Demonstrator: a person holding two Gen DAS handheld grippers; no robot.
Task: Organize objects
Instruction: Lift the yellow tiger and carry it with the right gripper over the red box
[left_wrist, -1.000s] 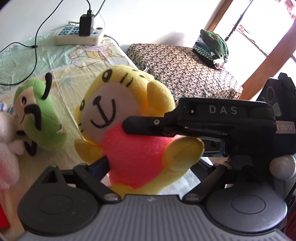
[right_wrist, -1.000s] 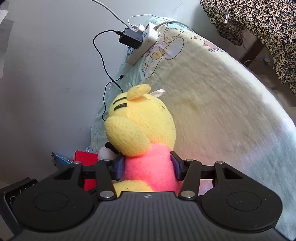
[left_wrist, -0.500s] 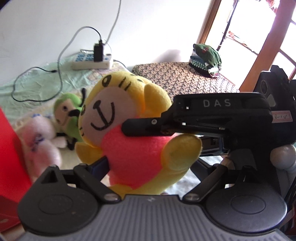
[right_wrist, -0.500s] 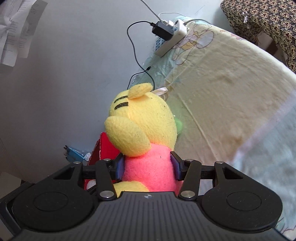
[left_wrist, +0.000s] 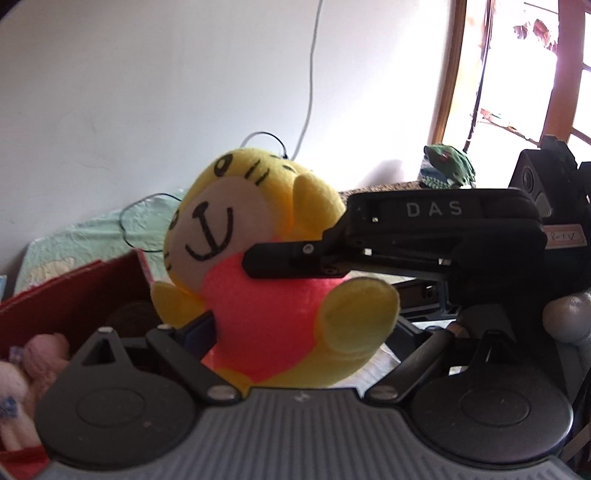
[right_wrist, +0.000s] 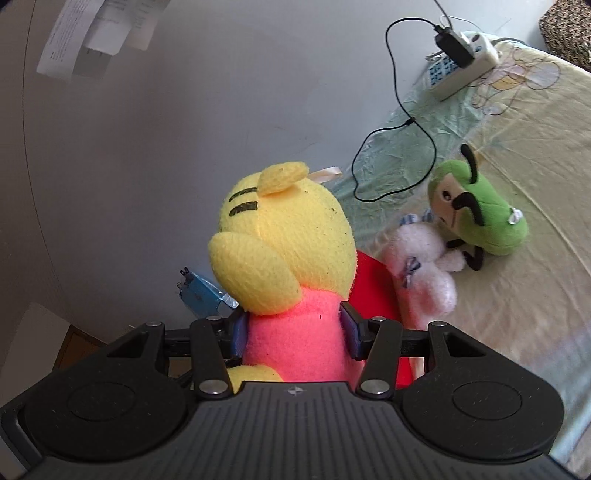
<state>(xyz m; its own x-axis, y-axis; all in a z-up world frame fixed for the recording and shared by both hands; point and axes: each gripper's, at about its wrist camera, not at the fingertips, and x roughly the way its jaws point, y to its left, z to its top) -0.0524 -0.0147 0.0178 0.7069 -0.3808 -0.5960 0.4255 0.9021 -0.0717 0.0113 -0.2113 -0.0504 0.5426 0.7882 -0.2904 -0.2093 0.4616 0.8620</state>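
Two grippers on one plush (left_wrist: 269, 280): my right gripper (right_wrist: 293, 328) is clamped on its pink body, pads pressed into both sides. In the left wrist view the plush sits between my left gripper's (left_wrist: 295, 332) fingers; I cannot tell whether they grip. Plush is held in the air above the red box (left_wrist: 74, 295). Green toy (right_wrist: 476, 218) and pink toy (right_wrist: 421, 266) lie touching on the bed (right_wrist: 517, 314).

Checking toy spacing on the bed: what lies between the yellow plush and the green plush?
In the right wrist view, a white plush lies on the bed between the yellow plush and the green plush, touching the green one.
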